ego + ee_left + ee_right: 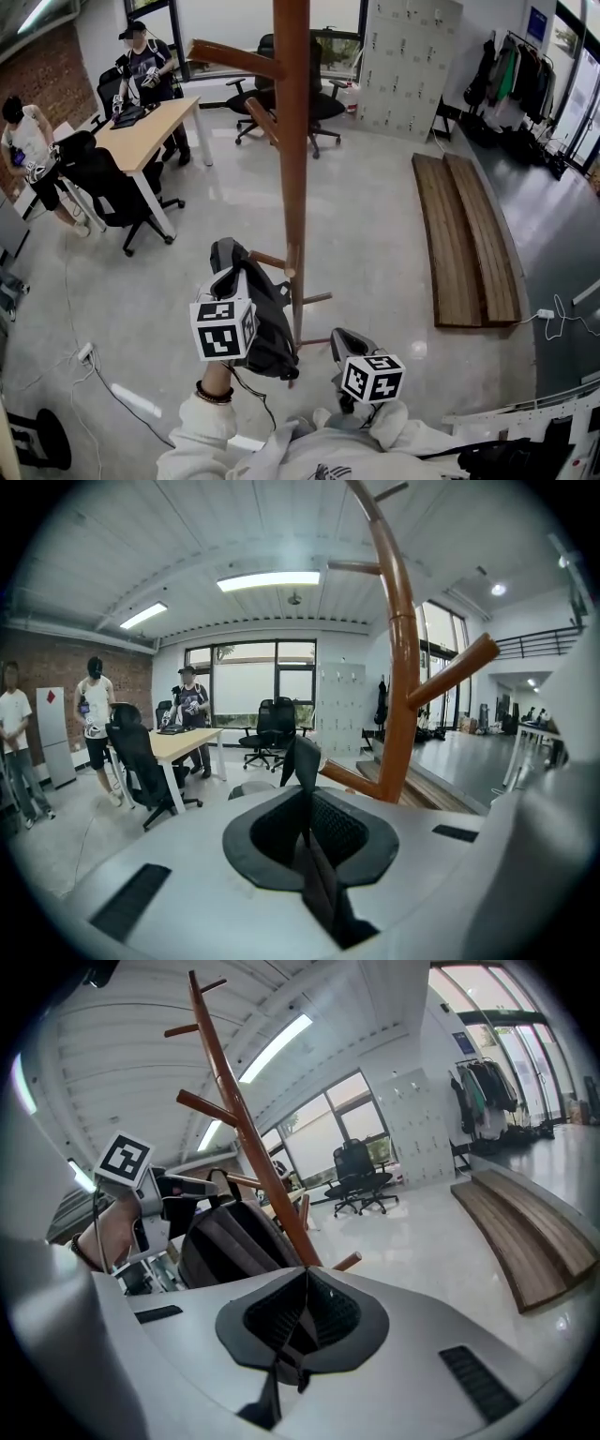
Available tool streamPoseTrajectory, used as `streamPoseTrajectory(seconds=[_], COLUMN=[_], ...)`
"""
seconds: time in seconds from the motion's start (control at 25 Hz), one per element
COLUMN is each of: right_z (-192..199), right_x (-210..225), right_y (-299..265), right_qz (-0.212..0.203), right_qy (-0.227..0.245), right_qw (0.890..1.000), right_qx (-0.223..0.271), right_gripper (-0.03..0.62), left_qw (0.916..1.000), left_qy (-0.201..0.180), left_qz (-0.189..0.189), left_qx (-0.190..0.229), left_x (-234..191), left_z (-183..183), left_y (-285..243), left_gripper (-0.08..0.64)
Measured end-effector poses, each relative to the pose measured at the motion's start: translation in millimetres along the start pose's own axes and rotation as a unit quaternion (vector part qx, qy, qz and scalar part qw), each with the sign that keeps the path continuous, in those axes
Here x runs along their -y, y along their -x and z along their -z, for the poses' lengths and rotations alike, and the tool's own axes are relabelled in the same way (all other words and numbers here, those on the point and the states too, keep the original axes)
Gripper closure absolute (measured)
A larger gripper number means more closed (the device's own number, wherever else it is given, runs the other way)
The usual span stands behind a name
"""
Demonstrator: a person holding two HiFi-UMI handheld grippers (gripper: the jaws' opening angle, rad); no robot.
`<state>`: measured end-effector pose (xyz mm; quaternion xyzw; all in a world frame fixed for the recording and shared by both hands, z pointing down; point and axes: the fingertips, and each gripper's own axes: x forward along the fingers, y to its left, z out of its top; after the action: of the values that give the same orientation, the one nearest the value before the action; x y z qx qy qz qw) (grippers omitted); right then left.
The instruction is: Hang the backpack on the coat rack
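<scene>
The left gripper (305, 791), jaws clamped on a dark strap (305, 759) of the black backpack (272, 323), holds the bag low beside the brown coat rack (292, 169), by its bottom pegs. The right gripper (306, 1288), jaws pressed together, hovers right of the pole.

Black backpack (267, 319) upright just beside the brown wooden coat rack (292, 141).

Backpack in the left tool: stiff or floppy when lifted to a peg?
Likely floppy: the backpack droops from a thin strap pinched in the left tool. Probably light, since that one strap carries it. It may swing against the coat rack beside it.
</scene>
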<state>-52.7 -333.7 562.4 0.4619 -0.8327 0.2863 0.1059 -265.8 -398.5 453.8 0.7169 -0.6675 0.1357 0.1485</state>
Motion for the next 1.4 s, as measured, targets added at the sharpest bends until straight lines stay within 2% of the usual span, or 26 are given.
streamPoseTrajectory(seconds=[0.52, 1.16, 1.4], right_z=[-1.5, 2.9, 6.5], right_x=[31.7, 37.4, 44.4], right_y=[15.1, 21.0, 26.6], right_qz=[0.034, 0.045, 0.047], right_qy=[-0.022, -0.029, -0.031], right_qw=[0.999, 0.999, 0.998], right_qx=[0.014, 0.01, 0.011], right_gripper=[0.58, 0.58, 0.58], left_qw=[0.9991, 0.9972, 0.9967], left_qy=[-0.032, -0.06, -0.058], left_qz=[0.026, 0.034, 0.042], left_qx=[0.001, -0.029, -0.038], left_x=[42.7, 61.7, 74.2], left_z=[2.6, 28.7, 39.5], left_y=[-13.0, -26.9, -32.8], left_gripper=[0.543, 0.543, 0.543])
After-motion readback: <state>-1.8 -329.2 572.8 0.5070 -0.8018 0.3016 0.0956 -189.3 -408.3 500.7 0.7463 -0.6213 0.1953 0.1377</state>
